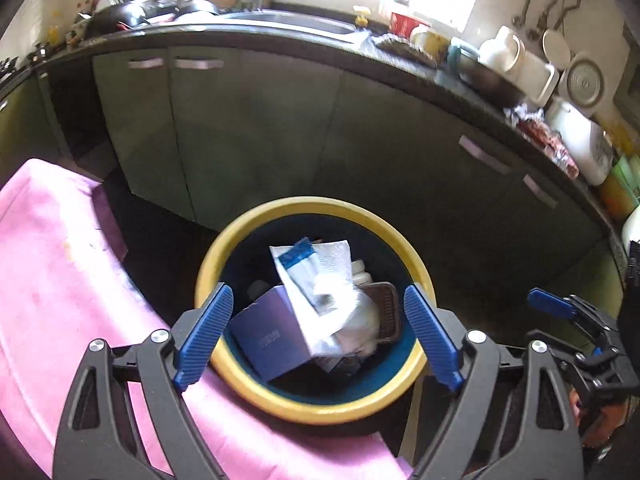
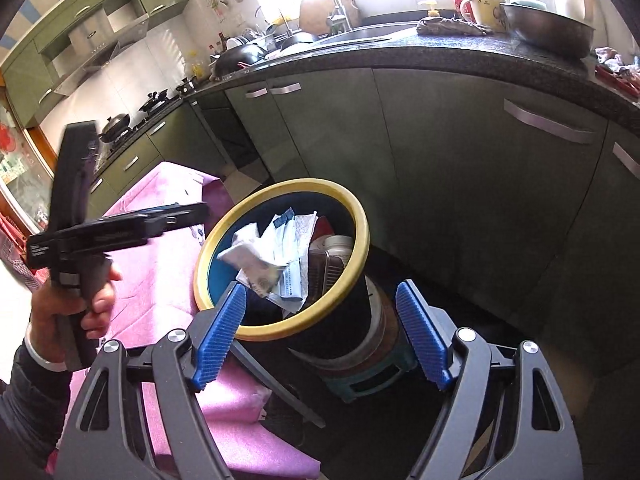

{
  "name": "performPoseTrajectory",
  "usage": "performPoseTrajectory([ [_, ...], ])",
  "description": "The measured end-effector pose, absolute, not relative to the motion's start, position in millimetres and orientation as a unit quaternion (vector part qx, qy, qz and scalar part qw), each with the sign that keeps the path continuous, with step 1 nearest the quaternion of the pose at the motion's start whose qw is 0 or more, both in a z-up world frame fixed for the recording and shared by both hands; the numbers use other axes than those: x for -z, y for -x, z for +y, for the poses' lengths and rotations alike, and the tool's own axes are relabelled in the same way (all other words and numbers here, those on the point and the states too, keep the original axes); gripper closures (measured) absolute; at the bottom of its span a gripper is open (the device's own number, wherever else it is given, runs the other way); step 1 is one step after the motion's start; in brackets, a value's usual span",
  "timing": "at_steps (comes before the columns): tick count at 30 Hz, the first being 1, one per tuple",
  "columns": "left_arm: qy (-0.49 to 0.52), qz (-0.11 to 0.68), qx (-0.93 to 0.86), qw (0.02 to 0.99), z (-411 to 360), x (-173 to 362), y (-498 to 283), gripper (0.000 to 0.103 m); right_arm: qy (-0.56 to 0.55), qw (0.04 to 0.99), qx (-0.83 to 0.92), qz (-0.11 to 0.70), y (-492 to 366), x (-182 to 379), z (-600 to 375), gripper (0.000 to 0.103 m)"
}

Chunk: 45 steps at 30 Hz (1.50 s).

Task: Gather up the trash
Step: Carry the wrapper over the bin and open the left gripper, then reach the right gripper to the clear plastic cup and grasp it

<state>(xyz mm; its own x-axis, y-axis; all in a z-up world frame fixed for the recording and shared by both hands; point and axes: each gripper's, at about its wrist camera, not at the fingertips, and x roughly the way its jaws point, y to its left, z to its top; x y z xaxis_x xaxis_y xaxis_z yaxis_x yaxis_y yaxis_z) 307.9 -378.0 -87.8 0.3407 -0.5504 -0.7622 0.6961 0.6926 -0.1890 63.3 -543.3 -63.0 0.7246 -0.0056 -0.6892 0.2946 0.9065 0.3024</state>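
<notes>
two handheld grippers point down at a round trash bin in a kitchen. nearest in the left wrist view, the left gripper (image 1: 318, 336) has its blue ribbed jaws spread wide with nothing between them, framing the bin from above. the right gripper (image 2: 320, 334) also stands wide and empty in its own view, lower and to the side of the bin.

the trash bin (image 1: 256, 384) has a yellow rim and a dark blue inside. it sits just beside a table covered with a pink cloth (image 1: 52, 264), and in the right wrist view it appears to rest on a teal stool (image 2: 372, 384). the trash lies inside the bin: a purple box (image 1: 268, 336) leaning at the near left, a white wrapper with a blue end (image 1: 310, 272) on top, crumpled white paper (image 1: 352, 316), a brown plastic tray (image 1: 388, 312) at the right, and a white bottle (image 1: 362, 272) behind.

in the right wrist view a hand (image 2: 76, 300) grips the handle of the left tool at the left edge, above the pink cloth.

beyond the bin run grey-green cabinet doors (image 2: 332, 132) with metal handles. above them is a dark speckled countertop (image 2: 460, 54) with a sink (image 1: 292, 20), a metal bowl (image 2: 548, 28), mugs, and a wok (image 2: 240, 58) near the stove.
</notes>
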Motion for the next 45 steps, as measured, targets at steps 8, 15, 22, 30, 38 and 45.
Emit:
performPoseTrajectory([
  [8,-0.027,0.359,0.327,0.874,-243,51,-273,0.014,-0.189,0.904,0.049,0.381,-87,71,-518,0.026],
  [15,0.005,0.323,0.221,0.920,-106,38,-253,0.012,-0.144,0.906,-0.012,0.399,-128,65,-459,0.025],
  [22,0.030,0.299,0.116,0.947,7,44,-255,0.011,-0.082,0.902,-0.095,0.413,-188,58,-362,0.025],
  [30,0.080,0.286,0.043,0.954,88,56,-241,0.011,-0.015,0.874,-0.210,0.438,-257,57,-241,0.025],
  [38,0.089,0.291,0.032,0.952,97,66,-234,0.011,0.030,0.850,-0.325,0.414,-322,32,-119,0.022],
  [45,0.105,0.296,0.032,0.949,104,71,-233,0.011,0.162,0.865,-0.347,0.325,-357,29,-17,0.005],
])
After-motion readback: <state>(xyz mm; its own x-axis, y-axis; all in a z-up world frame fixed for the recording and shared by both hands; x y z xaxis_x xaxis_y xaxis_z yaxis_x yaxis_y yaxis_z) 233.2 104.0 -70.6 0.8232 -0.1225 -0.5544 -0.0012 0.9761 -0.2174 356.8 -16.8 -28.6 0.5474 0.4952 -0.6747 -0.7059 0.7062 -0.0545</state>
